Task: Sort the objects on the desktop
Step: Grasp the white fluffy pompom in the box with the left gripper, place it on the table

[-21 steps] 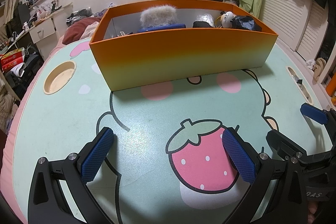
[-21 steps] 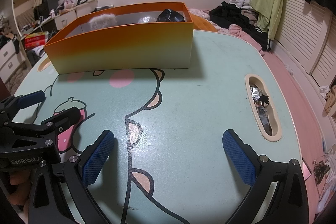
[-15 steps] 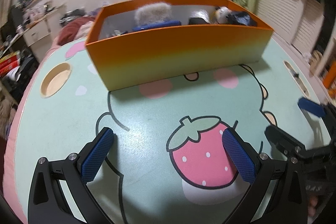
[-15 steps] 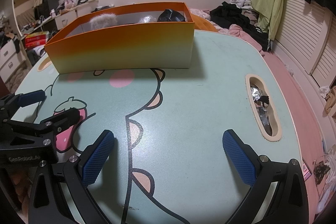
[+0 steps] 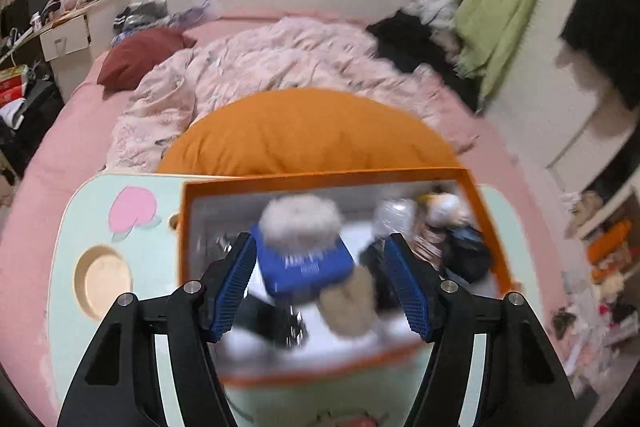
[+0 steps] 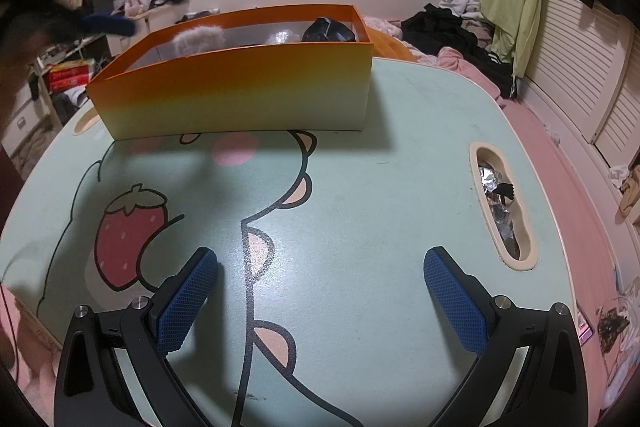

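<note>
My left gripper (image 5: 320,279) hangs over the orange box (image 5: 320,179), pointing down into it. Its jaws stand partly apart. Between them, down in the box, I see a blurred blue item with a grey fluffy top (image 5: 304,263); the pads do not visibly press on it. A black item (image 5: 468,255) and other small things lie at the box's right end. In the right wrist view, my right gripper (image 6: 320,291) is wide open and empty above the mint table (image 6: 360,187), with the orange box (image 6: 232,91) behind it. The left tool is a dark blur at upper left, one of its pads (image 6: 108,23) showing blue.
A slot (image 6: 500,199) in the table's right side holds foil scraps. A round recess (image 5: 102,281) sits in the table left of the box. Behind the table lies an orange cushion (image 5: 308,131) on a pink bed with crumpled bedding and clothes.
My left gripper has risen from low over the strawberry print and gone forward over the box, with its jaws narrower than before. The right gripper has stayed in place, wide open.
</note>
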A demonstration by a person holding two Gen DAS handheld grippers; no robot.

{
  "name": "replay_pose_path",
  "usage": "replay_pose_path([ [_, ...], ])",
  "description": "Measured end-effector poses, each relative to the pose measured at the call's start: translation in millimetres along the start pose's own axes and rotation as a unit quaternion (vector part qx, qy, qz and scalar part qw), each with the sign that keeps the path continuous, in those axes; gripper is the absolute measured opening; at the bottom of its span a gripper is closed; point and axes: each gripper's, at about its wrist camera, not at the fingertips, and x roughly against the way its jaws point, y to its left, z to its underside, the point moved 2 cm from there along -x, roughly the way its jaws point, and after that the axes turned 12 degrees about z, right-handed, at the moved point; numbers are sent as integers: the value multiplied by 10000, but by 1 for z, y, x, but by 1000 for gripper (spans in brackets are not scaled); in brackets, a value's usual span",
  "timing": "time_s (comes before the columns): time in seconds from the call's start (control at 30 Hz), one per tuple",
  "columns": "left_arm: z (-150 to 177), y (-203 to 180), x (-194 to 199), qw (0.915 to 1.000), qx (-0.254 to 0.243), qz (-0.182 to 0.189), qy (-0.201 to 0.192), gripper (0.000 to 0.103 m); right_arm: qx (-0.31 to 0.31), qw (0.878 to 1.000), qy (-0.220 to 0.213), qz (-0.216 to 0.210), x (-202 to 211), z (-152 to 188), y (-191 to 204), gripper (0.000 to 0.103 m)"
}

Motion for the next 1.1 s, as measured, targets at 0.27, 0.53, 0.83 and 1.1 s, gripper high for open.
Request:
replay_pose_path([
  [0.27,-8,7,-40,9995,131,-145,249,43,0,10000,-3,5,-1,1,0,103],
  [0.53,48,-16,61,9913,-392,956,-820,43,2,10000,-5,6,-2,3,-2,103],
  [0.83,119,-11,19,9936,-538,914,-388,44,9,10000,-9,18,-4,4,-1,103],
  [1.1,138,-10,31,9950,-620,631,-465,81,11,10000,-9,24,-6,3,1,103],
])
